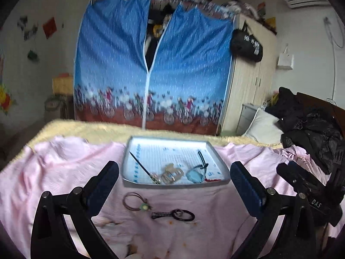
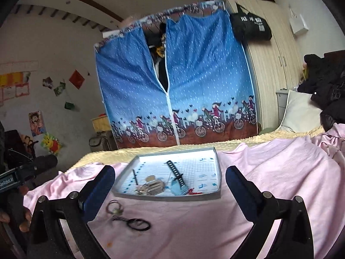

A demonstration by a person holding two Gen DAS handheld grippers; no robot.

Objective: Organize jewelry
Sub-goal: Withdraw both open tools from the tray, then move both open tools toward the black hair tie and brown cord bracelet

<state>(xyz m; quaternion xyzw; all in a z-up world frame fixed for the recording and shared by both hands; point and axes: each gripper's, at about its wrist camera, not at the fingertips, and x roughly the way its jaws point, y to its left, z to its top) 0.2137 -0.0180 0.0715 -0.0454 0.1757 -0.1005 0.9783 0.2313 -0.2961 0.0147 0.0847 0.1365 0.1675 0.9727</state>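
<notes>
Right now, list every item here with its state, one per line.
left gripper: open, empty
right gripper: open, empty
tray: holds hair clip, hair stick
brown hair tie: on pink blanket, outside tray
black hair tie: outside tray
wardrobe zipper: partly open

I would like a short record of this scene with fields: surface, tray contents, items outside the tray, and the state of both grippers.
surface: pink blanket on a bed
tray: grey tray beyond both grippers
tray contents: hair stick, clear hair claw, blue pendant
outside tray: brown hair tie and black hair tie, on the blanket in front of the tray
left gripper: open, empty
right gripper: open, empty
</notes>
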